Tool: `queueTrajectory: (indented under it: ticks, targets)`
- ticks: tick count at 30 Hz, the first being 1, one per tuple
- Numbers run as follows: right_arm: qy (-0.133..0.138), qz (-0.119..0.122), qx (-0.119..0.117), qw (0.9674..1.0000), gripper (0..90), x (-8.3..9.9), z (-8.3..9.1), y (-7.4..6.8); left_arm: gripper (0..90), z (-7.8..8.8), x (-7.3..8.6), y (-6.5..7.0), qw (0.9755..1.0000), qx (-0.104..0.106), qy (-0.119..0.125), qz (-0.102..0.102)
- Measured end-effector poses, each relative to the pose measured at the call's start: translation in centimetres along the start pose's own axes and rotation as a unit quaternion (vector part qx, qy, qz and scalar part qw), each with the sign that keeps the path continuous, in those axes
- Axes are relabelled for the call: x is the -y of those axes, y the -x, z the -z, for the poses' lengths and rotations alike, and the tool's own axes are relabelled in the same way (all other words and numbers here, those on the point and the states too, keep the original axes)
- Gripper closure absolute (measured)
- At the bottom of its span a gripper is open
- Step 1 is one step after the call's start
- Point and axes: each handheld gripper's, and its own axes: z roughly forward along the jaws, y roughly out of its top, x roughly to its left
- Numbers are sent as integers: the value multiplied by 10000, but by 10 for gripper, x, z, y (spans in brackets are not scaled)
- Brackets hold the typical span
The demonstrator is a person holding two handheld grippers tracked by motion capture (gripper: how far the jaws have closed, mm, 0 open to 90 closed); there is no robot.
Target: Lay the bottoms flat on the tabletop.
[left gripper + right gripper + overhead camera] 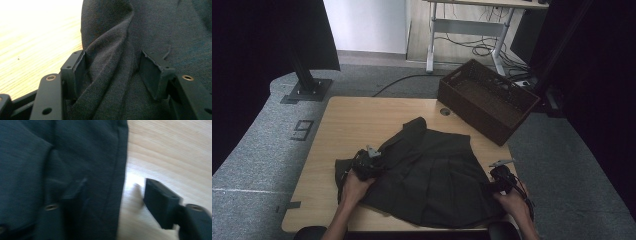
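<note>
garment (pixel 432 170) on table (pixel 347 125), basket (pixel 487 100) behind right

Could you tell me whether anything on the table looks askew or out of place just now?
Nothing is spilled or damaged. The dark pleated fabric garment lies crooked on the light wooden table, its top left part folded over and bunched where the left gripper straddles a ridge of cloth. The brown woven basket overhangs the far right corner.

Brown basket (pixel 486 98) at wooden table's (pixel 347 125) far right corner
</note>
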Motion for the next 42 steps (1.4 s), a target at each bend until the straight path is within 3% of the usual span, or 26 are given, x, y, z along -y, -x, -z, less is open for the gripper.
queueTrajectory:
  ticks: [2,4,6,8,10,13,14,16,18,21,24,27,29,32,34,37,40,42]
  targets:
    - [63,-242,-251,9994,581,4,2,0,382,0,0,0,10000,5,4,14]
    - [30,-286,-376,9989,772,4,4,-1,382,0,1,0,10000,8,18,33]
    - [-39,-284,-506,9983,835,3,4,-2,382,1,2,0,10000,21,33,42]
    - [-153,-53,-399,9991,872,-1,7,-4,381,1,3,1,10000,45,44,61]
    - [46,234,-102,9997,873,-8,20,-6,379,2,4,3,10000,47,61,20]
    - [720,300,35,9969,862,-27,60,-3,370,3,4,5,9999,99,58,-9]
    - [783,343,105,9963,832,-31,66,-1,365,4,4,6,9999,118,64,-42]
    - [591,366,453,9966,616,-39,70,9,359,6,4,8,9999,88,75,-112]
    - [501,244,652,9963,564,-40,68,21,354,11,3,8,9998,123,121,-107]
    - [627,120,609,9961,534,-37,69,28,355,27,0,0,9993,126,336,-61]
    - [738,307,273,9964,544,-35,69,12,374,51,-7,-14,9977,49,674,68]
    - [804,397,-168,9958,599,-36,62,-7,420,67,-10,-26,9965,-183,803,133]
    - [842,471,-441,9944,650,-37,53,-23,455,66,-8,-36,9970,-350,665,200]
    - [900,671,-678,9914,721,-40,35,-49,539,47,3,-47,9992,-122,175,337]
    - [903,754,-801,9898,723,-41,22,-64,549,33,11,-44,9995,-3,-112,295]
    - [781,862,-868,9894,690,-42,3,-81,594,23,17,-34,9989,271,-223,310]
    - [570,950,-752,9910,676,-39,-15,-88,622,22,18,-19,9985,430,-301,168]
    - [523,1046,-583,9914,675,-34,-23,-86,643,24,18,-5,9977,575,-362,34]
